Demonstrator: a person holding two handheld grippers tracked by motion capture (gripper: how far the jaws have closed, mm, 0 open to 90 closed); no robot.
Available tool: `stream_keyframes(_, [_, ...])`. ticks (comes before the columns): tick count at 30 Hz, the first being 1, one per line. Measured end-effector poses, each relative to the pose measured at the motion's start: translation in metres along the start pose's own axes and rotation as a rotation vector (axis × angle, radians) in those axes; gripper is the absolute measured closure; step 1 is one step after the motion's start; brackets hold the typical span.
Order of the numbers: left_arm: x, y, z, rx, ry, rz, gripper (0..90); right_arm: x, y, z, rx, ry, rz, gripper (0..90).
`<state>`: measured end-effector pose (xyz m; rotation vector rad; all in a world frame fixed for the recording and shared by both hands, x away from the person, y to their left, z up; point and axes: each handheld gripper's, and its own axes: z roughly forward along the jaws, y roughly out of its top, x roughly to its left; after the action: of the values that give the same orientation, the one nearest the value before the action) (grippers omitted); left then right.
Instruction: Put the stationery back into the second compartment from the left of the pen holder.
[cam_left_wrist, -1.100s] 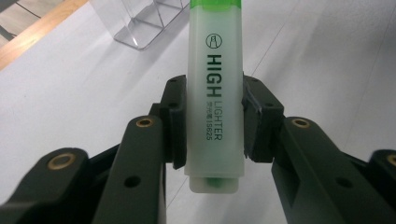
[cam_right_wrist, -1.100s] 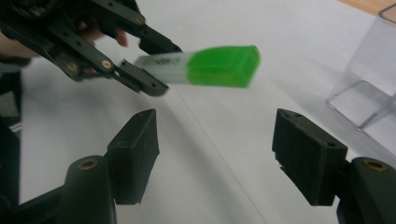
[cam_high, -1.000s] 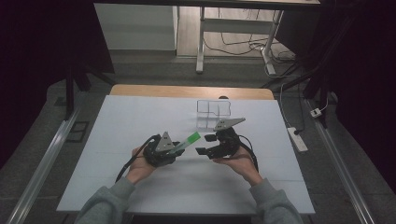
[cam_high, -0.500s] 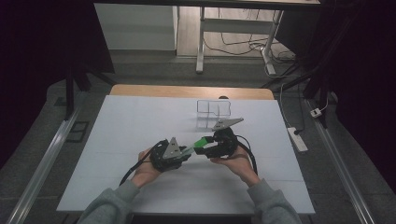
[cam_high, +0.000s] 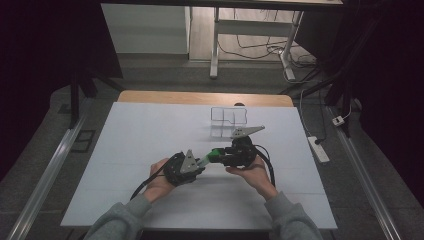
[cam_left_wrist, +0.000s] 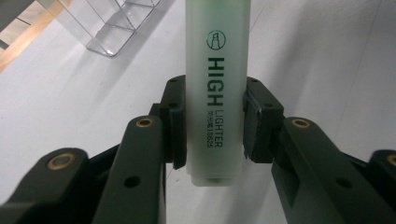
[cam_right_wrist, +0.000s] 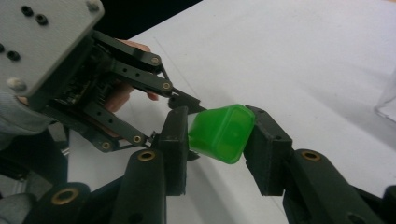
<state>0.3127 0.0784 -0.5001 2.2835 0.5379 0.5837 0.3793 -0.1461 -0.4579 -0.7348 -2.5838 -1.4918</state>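
Reading "HIGH LIGHTER" down the green highlighter (cam_left_wrist: 215, 93)

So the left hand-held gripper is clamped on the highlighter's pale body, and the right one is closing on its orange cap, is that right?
Not quite: the cap is green, not orange, as the right gripper view shows. The rest holds: the left hand-held gripper is clamped on the highlighter by its pale body, and the right hand-held gripper has just been closing on that cap, which sits between its jaws.

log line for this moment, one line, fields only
left gripper: shut on highlighter | right gripper: just closing on green cap | organizer: behind
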Motion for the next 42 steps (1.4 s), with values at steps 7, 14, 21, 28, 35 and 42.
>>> stream_keyframes(7, [-0.001,0.001,-0.001,-0.003,0.024,0.013,64.8,0.0,-0.001,0.009,0.031,0.056,0.016,69.9])
stream_keyframes(14, [-0.001,0.0,0.001,-0.009,0.026,0.006,63.9,0.001,-0.001,0.01,0.021,0.05,0.013,71.4])
stream_keyframes(21, [0.003,-0.001,0.001,-0.028,0.011,-0.027,57.0,0.002,-0.001,0.009,0.014,0.044,-0.002,73.6])
stream_keyframes(28, [0.005,-0.002,0.0,-0.028,0.012,-0.046,47.6,0.002,-0.001,0.007,0.004,0.032,-0.01,73.7])
stream_keyframes(35, [0.009,-0.003,-0.003,-0.043,0.009,-0.073,38.3,0.001,-0.001,0.004,-0.003,0.016,-0.016,73.7])
stream_keyframes(42, [0.013,-0.006,-0.008,-0.049,-0.002,-0.109,32.0,-0.001,-0.001,0.0,-0.01,-0.002,-0.016,73.6])
